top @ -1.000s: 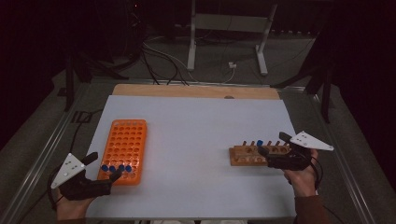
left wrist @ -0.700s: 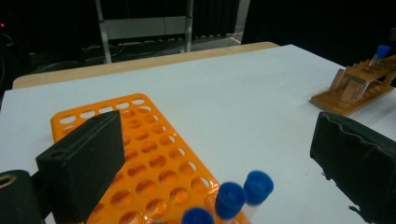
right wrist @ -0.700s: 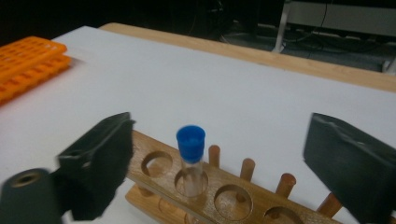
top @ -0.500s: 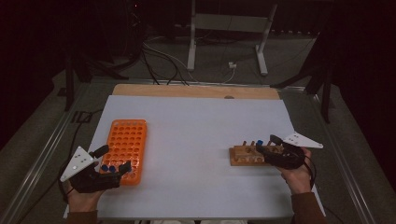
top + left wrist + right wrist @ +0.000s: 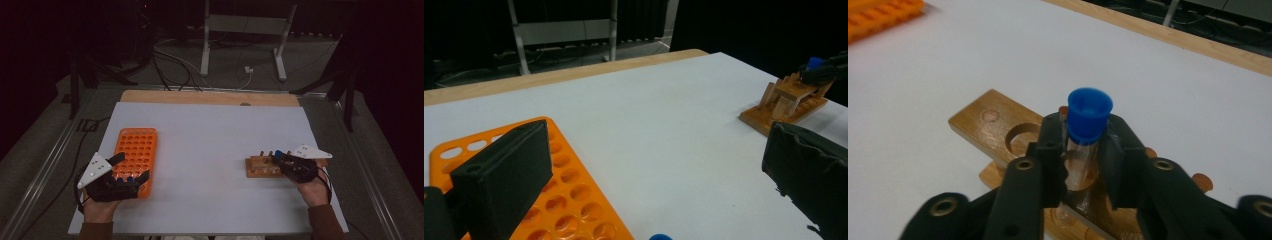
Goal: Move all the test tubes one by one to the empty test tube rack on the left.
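Observation:
A small wooden rack [image 5: 257, 168] lies at the table's right. A clear tube with a blue cap [image 5: 1089, 116] stands upright in one of its holes. My right gripper [image 5: 1083, 150] has just been closing and is now shut on this tube, its pads pressing the glass below the cap; from above, the right gripper [image 5: 278, 156] is over the rack's right end. An orange multi-hole rack [image 5: 136, 150] lies at the left, with blue-capped tubes [image 5: 129, 177] in its near row. My left gripper [image 5: 132, 167] hangs open over that near end, the jaws wide apart and nothing between them [image 5: 659, 150].
The racks rest on a white board [image 5: 210, 135] with a wooden strip [image 5: 210, 97] along its far edge. Between the two racks the board is bare. Behind the table are a metal stand [image 5: 245, 40] and cables on the floor.
The right gripper sank onto the wooden rack and closed its jaws on the blue-capped tube. The left hand slid right, bringing its open gripper over the orange rack's near end.

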Motion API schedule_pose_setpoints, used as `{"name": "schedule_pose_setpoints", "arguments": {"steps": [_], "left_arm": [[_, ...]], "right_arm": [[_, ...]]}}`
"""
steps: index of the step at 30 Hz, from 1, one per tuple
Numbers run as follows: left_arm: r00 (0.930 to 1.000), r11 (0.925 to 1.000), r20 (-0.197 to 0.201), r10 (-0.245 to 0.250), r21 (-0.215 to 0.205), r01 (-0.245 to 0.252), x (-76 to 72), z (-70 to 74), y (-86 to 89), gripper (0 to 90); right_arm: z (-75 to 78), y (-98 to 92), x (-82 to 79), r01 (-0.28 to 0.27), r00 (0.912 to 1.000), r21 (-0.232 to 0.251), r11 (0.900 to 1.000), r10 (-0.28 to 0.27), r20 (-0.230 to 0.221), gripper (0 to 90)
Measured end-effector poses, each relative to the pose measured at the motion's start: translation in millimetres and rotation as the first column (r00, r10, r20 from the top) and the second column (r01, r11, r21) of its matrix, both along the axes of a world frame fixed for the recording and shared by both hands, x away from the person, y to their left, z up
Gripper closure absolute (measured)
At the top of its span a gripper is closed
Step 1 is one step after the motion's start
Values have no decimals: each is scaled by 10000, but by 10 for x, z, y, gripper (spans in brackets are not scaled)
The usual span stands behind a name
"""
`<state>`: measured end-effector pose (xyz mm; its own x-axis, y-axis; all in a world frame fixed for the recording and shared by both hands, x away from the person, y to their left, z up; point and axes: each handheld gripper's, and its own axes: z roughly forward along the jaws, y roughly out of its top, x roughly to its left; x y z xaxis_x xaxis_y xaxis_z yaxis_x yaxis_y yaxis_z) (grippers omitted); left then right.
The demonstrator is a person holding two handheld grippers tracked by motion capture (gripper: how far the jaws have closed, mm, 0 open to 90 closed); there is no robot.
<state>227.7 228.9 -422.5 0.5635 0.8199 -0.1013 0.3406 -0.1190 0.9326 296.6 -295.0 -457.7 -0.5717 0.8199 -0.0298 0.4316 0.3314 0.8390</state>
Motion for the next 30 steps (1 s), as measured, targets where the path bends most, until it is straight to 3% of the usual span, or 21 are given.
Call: {"name": "schedule_pose_setpoints", "arguments": {"steps": [6, 11, 23, 30], "left_arm": [[10000, 10000, -75, 6, 16, -6, 27, 22, -57, 8], [10000, 10000, -63, -37, 55, 38, 43, 47, -122, 9], [9992, 9991, 32, -409, 101, 409, 98, 99, -349, 9], [9972, 9973, 136, -735, 89, 734, 120, 127, -538, 9]], "right_arm": [[2, -5, -10, -164, 9999, 104, 9998, 164, -39, 766], [55, -16, -30, 12, 9999, 232, 9997, -15, 138, 767], [474, -35, -157, -42, 9938, 544, 9985, -18, 1113, 768], [617, 25, -187, -218, 9892, 544, 9983, 137, 1458, 767]]}}
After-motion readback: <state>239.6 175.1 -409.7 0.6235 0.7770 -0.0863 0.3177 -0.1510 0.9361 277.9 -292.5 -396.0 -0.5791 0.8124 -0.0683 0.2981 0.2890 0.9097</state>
